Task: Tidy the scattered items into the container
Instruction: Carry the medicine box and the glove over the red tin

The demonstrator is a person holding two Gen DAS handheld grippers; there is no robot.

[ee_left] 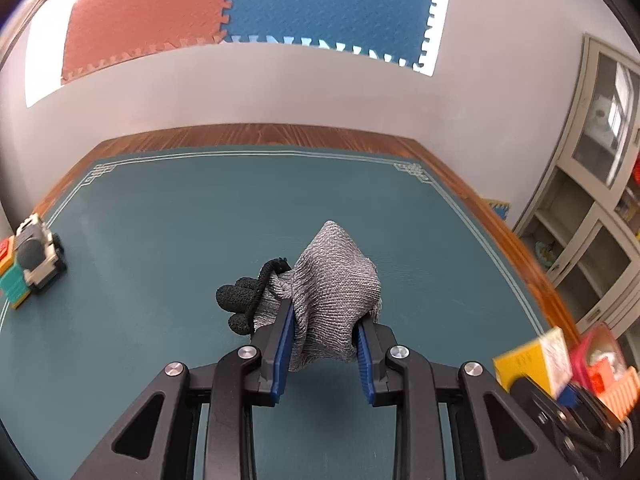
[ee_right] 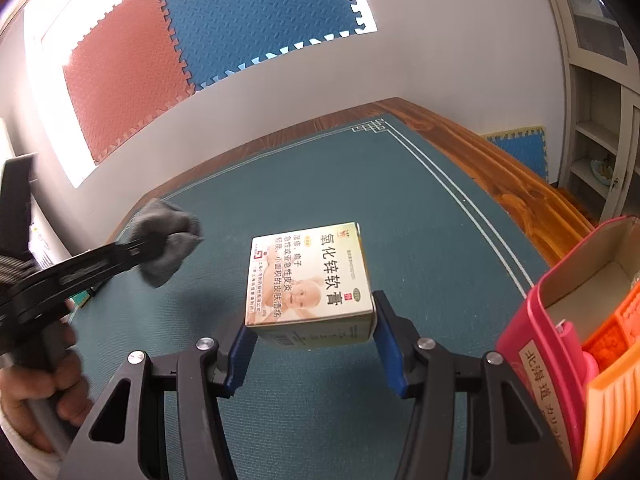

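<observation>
My left gripper (ee_left: 325, 334) is shut on a grey knit glove (ee_left: 334, 284) with black fingertips and holds it above the green table mat (ee_left: 180, 216). It also shows in the right wrist view (ee_right: 166, 246) at the left. My right gripper (ee_right: 314, 330) is shut on a yellow-and-white ointment box (ee_right: 310, 280) and holds it above the mat. The box shows blurred in the left wrist view (ee_left: 534, 360). The pink container (ee_right: 548, 320) stands at the right, open, with an orange item (ee_right: 616, 344) inside.
A toy block vehicle (ee_left: 38, 254) with coloured bricks (ee_left: 12, 280) sits at the mat's left edge. The wooden table rim (ee_right: 500, 168) runs along the back and right. A cabinet with shelves (ee_left: 592, 200) stands beyond the table at the right.
</observation>
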